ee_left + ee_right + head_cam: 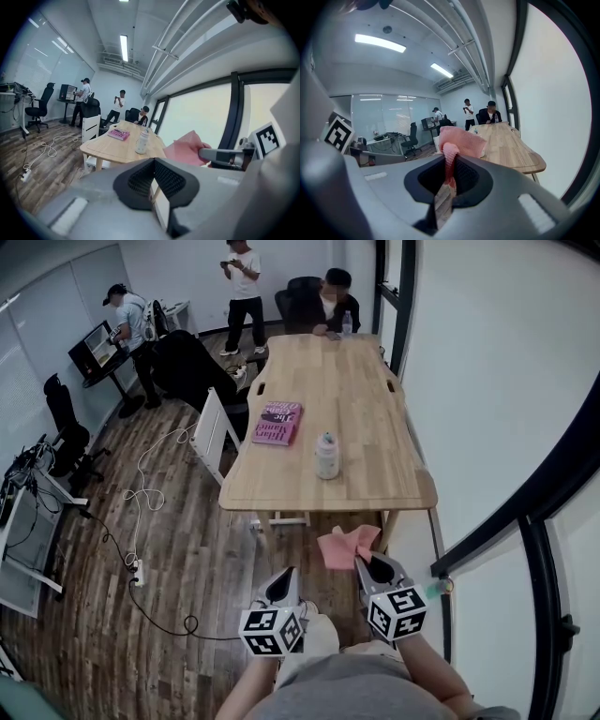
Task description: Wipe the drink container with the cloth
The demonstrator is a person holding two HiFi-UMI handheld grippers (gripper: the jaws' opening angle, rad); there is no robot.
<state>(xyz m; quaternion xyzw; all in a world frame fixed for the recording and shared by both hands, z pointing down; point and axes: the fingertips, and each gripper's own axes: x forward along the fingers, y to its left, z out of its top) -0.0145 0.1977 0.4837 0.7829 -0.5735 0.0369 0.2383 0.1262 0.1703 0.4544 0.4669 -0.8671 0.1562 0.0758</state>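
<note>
Short of the bench [366,418], right gripper [362,563] fingers [477,180] pinch the cloth [342,545], left gripper [287,576] closed, empty — drink container [326,456] seemingly not yet wiped.

A pale drink container [326,456] stands upright mid-frame on the desk [366,409]. The crumpled pink cloth [345,545] sits lower centre, pinched between jaws.

Cloth [345,546]: salmon pink, with a fine woven texture. Drink container [326,457]: pale translucent white; cap possibly light green. Book [277,422]: magenta cover, white lettering. Table [366,390]: light natural wood grain. Floor [187,549]: dark brown planks. Left gripper [281,582] and right gripper [372,566]: grey bodies, black pads, black-and-white square markers.
</note>
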